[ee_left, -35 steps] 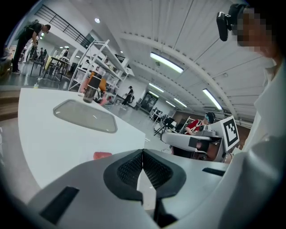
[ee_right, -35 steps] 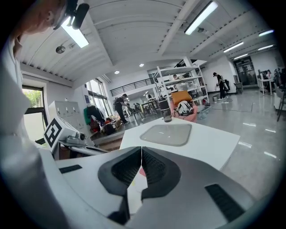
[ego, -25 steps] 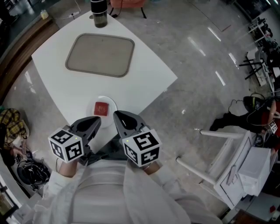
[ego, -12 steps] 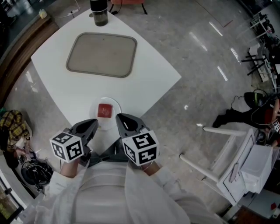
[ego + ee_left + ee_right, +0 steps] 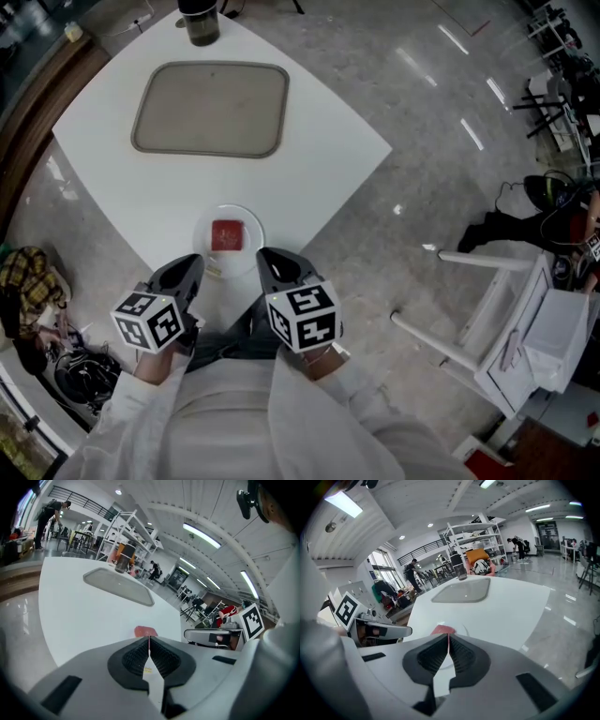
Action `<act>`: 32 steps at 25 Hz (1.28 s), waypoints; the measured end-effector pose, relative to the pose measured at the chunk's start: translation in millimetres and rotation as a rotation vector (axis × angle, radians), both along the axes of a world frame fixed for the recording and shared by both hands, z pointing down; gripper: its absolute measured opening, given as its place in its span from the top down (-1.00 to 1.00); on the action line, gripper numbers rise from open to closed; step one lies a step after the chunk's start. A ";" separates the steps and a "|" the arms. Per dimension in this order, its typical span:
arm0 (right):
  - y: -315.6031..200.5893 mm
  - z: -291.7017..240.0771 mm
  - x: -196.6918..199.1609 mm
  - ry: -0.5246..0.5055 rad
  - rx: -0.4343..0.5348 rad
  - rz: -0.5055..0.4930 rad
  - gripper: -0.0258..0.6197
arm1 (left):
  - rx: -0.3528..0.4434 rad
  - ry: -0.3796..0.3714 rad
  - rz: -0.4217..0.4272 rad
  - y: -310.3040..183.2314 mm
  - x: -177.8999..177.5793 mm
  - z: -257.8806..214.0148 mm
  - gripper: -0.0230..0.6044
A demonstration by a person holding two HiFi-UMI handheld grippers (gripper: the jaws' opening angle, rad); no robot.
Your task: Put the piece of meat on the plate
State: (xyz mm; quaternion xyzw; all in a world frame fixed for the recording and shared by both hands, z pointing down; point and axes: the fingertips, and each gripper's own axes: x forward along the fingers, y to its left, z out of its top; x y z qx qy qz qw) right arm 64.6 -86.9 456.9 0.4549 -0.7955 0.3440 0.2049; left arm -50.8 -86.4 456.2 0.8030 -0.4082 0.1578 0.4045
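Observation:
A red square piece of meat (image 5: 226, 235) lies flat on a small white plate (image 5: 202, 228) near the front corner of the white table (image 5: 309, 159). My left gripper (image 5: 193, 263) is just short of the plate on its left, shut, with nothing between its pads. Just to the plate's right, my right gripper (image 5: 264, 255) is also shut and empty. In the left gripper view the meat (image 5: 146, 631) peeks over the closed left gripper (image 5: 149, 639). The right gripper view likewise shows the meat (image 5: 442, 629) just beyond the tip of the right gripper (image 5: 448, 637).
A grey-brown tray (image 5: 211, 110) lies at the table's far side, with a dark cup (image 5: 199, 21) behind it. A tiny pale scrap (image 5: 215, 273) sits beside the plate. A white frame (image 5: 487, 319) stands on the floor at the right, bags (image 5: 28, 272) at the left.
Both grippers have sunk and drawn back a little from the plate toward the table's near corner. The meat has stayed on the plate.

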 end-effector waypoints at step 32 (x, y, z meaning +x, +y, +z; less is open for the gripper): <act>5.1 63.5 6.1 0.058 -0.152 0.115 0.56 | -0.154 -0.075 -0.053 5.4 -13.7 59.5 0.58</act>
